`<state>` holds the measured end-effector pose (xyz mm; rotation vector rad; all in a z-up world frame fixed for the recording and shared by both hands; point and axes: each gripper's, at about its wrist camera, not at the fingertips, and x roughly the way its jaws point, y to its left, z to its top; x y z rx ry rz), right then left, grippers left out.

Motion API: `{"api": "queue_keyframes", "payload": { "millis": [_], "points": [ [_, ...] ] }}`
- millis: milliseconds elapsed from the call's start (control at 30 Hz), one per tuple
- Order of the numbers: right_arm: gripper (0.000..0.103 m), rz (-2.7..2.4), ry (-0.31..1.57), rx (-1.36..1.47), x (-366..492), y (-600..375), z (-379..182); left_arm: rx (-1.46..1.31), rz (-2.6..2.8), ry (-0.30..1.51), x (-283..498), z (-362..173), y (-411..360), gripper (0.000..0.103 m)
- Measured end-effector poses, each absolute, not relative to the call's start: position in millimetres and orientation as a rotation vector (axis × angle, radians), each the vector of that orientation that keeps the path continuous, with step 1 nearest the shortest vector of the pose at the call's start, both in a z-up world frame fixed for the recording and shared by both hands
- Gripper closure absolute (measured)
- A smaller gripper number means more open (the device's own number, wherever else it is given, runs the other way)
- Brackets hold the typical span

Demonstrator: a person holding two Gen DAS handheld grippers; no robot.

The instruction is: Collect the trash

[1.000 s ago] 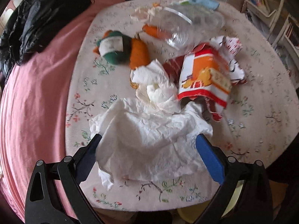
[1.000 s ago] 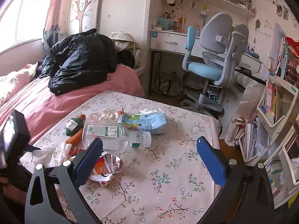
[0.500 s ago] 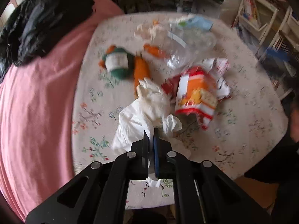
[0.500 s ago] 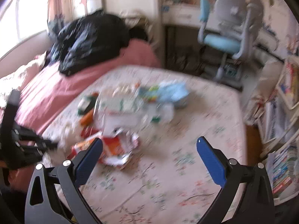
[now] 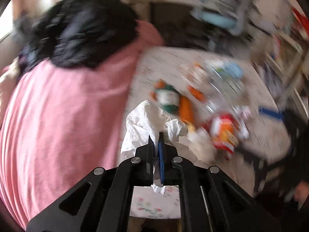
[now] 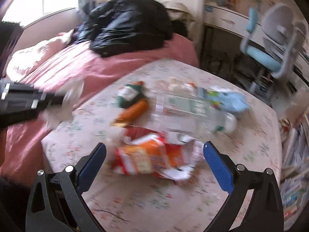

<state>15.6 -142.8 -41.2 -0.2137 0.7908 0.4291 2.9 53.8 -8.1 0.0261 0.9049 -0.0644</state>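
My left gripper (image 5: 156,137) is shut on a crumpled white tissue (image 5: 146,125) and holds it lifted above the table's left edge; it also shows in the right wrist view (image 6: 63,104). My right gripper (image 6: 154,154) is open, its jaws either side of a red and orange snack bag (image 6: 150,158) on the floral table (image 6: 146,199). A clear plastic bottle (image 6: 185,112), a blue wrapper (image 6: 229,100), a green and orange wrapper (image 6: 131,96) and an orange wrapper (image 6: 135,110) lie behind the bag.
A pink bed (image 6: 81,65) with a black jacket (image 6: 127,23) adjoins the table on the left. A blue and grey chair (image 6: 274,44) and a desk stand behind. Bookshelves (image 6: 295,174) are at the right.
My left gripper has lifted the tissue off the table and swung left toward the bed. My right gripper has moved down and forward over the snack bag.
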Motion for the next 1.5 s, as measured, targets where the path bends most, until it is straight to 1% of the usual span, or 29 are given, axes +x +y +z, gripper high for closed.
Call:
{"api": "queue_keyframes", "payload": {
  "millis": [100,167,233,300,333,367,433,500,567,600,667,767,967,1200,1367,1500],
  "points": [
    [0.009,0.467,0.789,-0.265,12.7,-123.7,-45.5,-0.061,-0.026,0.859,1.9,3.5,75.6,0.098],
    [0.022,0.492,0.803,-0.259,16.4,-119.7,-48.6,-0.094,-0.017,0.839,0.6,8.7,84.1,0.098],
    [0.026,0.512,0.842,-0.220,22.7,-119.2,-53.4,-0.112,-0.021,0.832,-1.4,10.4,87.9,0.098],
    [0.036,0.531,0.869,-0.202,27.5,-115.7,-57.9,-0.118,-0.025,0.826,-3.0,11.1,87.8,0.098],
    [0.043,0.543,0.887,-0.191,29.8,-114.1,-59.9,-0.121,-0.032,0.825,-3.1,11.6,87.1,0.098],
    [0.047,0.544,0.900,-0.186,32.4,-111.8,-63.1,-0.124,-0.039,0.825,-3.1,12.2,86.7,0.098],
    [0.049,0.533,0.915,-0.197,35.4,-107.4,-68.2,-0.125,-0.051,0.826,-3.2,12.1,82.8,0.098],
    [0.057,0.542,0.946,-0.191,38.2,-103.2,-75.5,-0.130,-0.069,0.832,-3.2,11.4,80.6,0.098],
    [0.068,0.555,0.965,-0.203,39.1,-99.5,-82.2,-0.131,-0.078,0.837,-1.7,10.6,79.5,0.098],
    [0.071,0.556,0.966,-0.221,38.1,-96.6,-85.1,-0.130,-0.081,0.838,-1.6,10.6,78.7,0.098],
    [0.088,0.573,0.959,-0.204,37.1,-97.5,-84.2,-0.132,-0.083,0.836,-1.6,10.9,78.3,0.098],
    [0.090,0.593,0.928,-0.166,36.0,-99.4,-75.9,-0.133,-0.083,0.835,-1.3,11.2,78.5,0.098],
    [0.091,0.706,0.887,-0.004,28.1,-119.0,-49.0,-0.154,-0.122,0.843,-0.1,10.9,76.2,0.098],
    [0.091,0.792,0.878,-0.025,-16.0,-134.4,-28.4,-0.141,-0.244,0.852,-6.1,6.0,54.6,0.098],
    [0.091,0.823,0.930,0.014,-64.7,-149.0,-40.3,-0.137,-0.316,0.867,-22.0,2.7,40.1,0.098],
    [0.091,0.815,1.007,-0.029,-108.5,-151.4,-64.9,-0.167,-0.360,0.856,-45.1,4.0,33.5,0.098]
  ]
}}
